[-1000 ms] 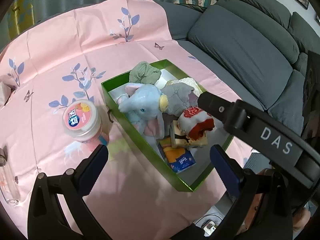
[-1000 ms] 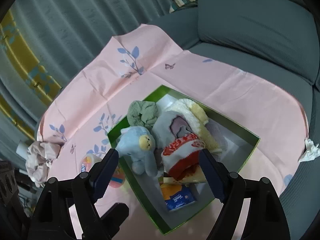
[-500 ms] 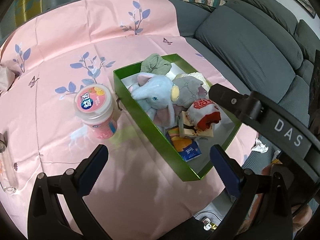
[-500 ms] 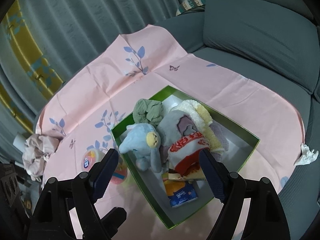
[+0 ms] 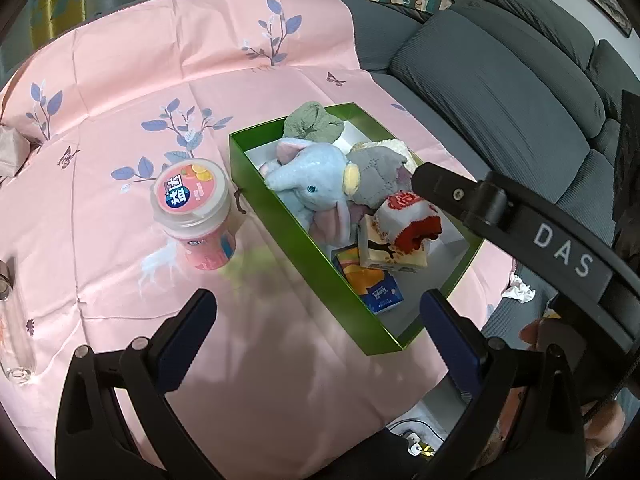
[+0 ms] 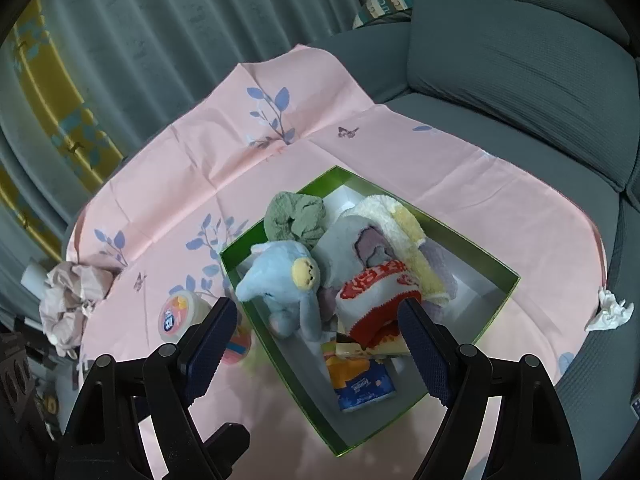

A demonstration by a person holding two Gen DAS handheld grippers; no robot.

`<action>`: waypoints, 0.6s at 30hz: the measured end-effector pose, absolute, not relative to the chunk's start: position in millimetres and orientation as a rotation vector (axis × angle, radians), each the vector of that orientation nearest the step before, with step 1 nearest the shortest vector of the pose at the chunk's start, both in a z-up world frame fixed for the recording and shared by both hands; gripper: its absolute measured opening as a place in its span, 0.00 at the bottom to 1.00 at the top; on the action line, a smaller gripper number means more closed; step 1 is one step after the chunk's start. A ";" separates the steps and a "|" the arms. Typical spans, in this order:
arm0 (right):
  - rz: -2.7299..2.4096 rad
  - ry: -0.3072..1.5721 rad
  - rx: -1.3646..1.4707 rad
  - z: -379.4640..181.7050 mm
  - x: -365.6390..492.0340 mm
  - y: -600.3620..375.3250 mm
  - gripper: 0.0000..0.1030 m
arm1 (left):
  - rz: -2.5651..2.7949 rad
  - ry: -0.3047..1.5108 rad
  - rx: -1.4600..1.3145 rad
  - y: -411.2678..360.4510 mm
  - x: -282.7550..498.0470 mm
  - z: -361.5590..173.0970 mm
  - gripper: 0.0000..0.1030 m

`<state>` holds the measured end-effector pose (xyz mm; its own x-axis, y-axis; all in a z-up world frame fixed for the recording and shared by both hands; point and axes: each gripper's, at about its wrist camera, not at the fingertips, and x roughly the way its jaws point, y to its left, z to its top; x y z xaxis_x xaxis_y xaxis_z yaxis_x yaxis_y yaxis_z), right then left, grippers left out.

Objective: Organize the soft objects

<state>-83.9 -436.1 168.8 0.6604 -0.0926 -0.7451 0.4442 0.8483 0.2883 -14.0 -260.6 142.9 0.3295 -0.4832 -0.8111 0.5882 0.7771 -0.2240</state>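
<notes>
A pink tablecloth printed with blue leaves covers the table, and a green box sits on it beside a grey sofa. Inside the box lie a blue elephant toy, a green cloth, a red and white sock and a tissue pack. A pink jar stands just left of the box. Grey curtains hang behind. The left gripper and right gripper both hover with jaws apart, holding nothing.
</notes>
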 end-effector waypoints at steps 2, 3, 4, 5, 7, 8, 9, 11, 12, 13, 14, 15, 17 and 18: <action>-0.319 0.800 0.477 168.0 -84.0 -437.4 0.81 | -0.700 1.018 0.117 -260.5 -14.7 143.2 0.99; -0.320 0.800 0.477 167.6 -83.5 -438.0 0.81 | -0.702 1.018 0.116 -260.3 -15.1 143.4 0.99; -0.321 0.801 0.477 167.4 -84.1 -438.1 0.81 | -0.702 1.018 0.116 -259.8 -15.4 143.6 0.99; -0.322 0.802 0.476 167.4 -83.3 -437.9 0.81 | -0.699 1.017 0.116 -260.5 -15.3 143.4 0.99; -0.325 0.806 0.474 166.7 -83.0 -438.4 0.81 | -0.703 1.020 0.117 -260.3 -15.5 143.2 0.99; -0.326 0.809 0.474 166.5 -82.3 -438.4 0.81 | -0.709 1.026 0.114 -260.1 -15.5 143.2 0.99; -0.327 0.810 0.473 166.6 -82.3 -438.4 0.81 | -0.714 1.028 0.112 -260.4 -16.0 143.5 0.99; -0.328 0.813 0.472 166.3 -82.3 -438.5 0.81 | -0.715 1.025 0.115 -260.2 -17.0 144.1 0.99; -0.329 0.813 0.472 166.2 -82.1 -438.4 0.81 | -0.713 1.023 0.116 -260.1 -17.4 144.7 0.99; -0.330 0.814 0.471 166.3 -82.0 -438.5 0.81 | -0.715 1.023 0.116 -260.1 -17.7 144.7 0.99; -0.332 0.814 0.471 166.4 -82.0 -438.7 0.81 | -0.719 1.023 0.115 -260.0 -18.1 145.1 0.99; -0.333 0.815 0.470 166.2 -82.0 -438.6 0.81 | -0.720 1.022 0.114 -259.8 -18.1 145.2 0.99; -0.335 0.816 0.470 166.2 -82.8 -438.9 0.81 | -0.718 1.019 0.117 -259.4 -18.5 145.7 0.99; -0.334 0.816 0.470 166.2 -82.5 -438.9 0.81 | -0.718 1.019 0.117 -259.3 -18.8 146.0 0.99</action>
<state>-82.5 -438.9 166.2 0.6426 -0.1049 -0.7590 0.4574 0.8472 0.2701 -18.8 -259.3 146.0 0.3193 -0.4921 -0.8099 0.5969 0.7682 -0.2315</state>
